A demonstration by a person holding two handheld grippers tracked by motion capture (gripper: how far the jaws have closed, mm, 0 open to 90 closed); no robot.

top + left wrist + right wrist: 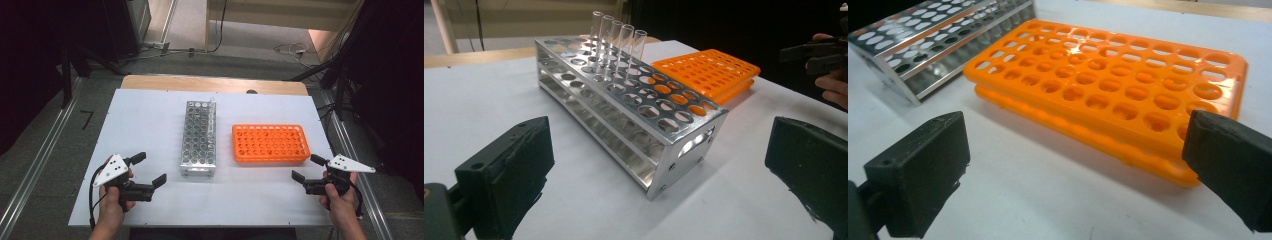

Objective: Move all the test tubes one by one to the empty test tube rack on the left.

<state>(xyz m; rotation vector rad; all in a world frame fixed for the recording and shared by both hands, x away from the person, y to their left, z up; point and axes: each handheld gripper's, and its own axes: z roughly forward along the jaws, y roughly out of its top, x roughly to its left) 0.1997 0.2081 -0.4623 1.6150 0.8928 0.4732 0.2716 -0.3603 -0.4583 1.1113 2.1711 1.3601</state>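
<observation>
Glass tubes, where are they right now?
The glass tubes stand in a row at the metal rack's far end, on the side facing the orange rack.

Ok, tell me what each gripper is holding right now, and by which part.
Nothing. The left gripper and right gripper are both open, jaws apart and empty.

White table (150,130) with metal tube rack (199,140) and orange rack (270,143) side by side (2 racks, apart)
</observation>
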